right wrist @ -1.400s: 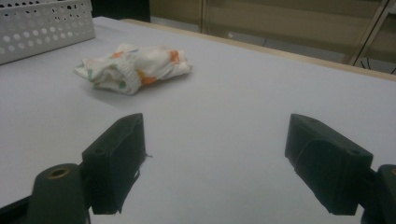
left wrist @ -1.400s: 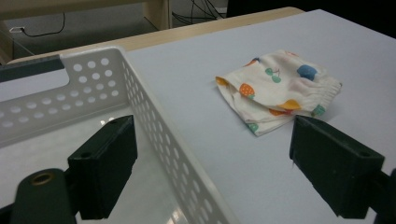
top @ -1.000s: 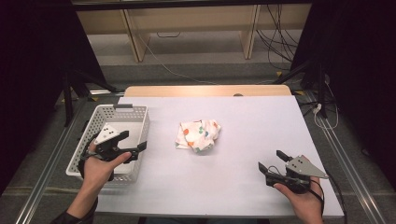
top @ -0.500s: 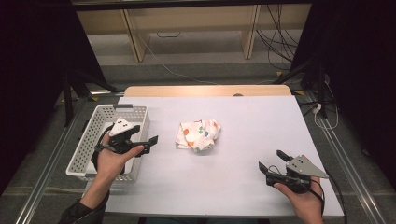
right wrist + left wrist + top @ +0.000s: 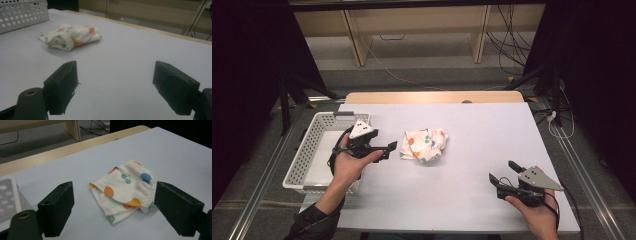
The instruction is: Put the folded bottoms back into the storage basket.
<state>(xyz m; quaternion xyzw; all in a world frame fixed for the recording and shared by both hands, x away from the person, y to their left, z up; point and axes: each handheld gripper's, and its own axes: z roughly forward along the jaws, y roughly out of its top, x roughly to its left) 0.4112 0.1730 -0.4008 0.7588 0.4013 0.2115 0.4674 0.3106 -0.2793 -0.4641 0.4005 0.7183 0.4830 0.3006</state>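
High view: white basket [image 5: 314, 150] left of cloth [image 5: 424, 145], table [image 5: 492, 130] otherwise bare.

cloth [image 5: 125, 187]: soft printed fabric, crumpled | basket [image 5: 312, 150]: white perforated plastic | table [image 5: 472, 200]: smooth matt top, wood edge

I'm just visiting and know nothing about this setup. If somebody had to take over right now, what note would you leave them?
Left hand-held gripper: jaws open, held above the table just left of the patterned cloth, aimed at it, not touching.
Right hand-held gripper: jaws open, holding nothing, near the table's front right, far from the cloth.
Cloth: crumpled near the table's middle.
White basket: at the left edge, looks empty.
Done: the approach only.
Left: grasp the cloth; it probably goes into the basket.
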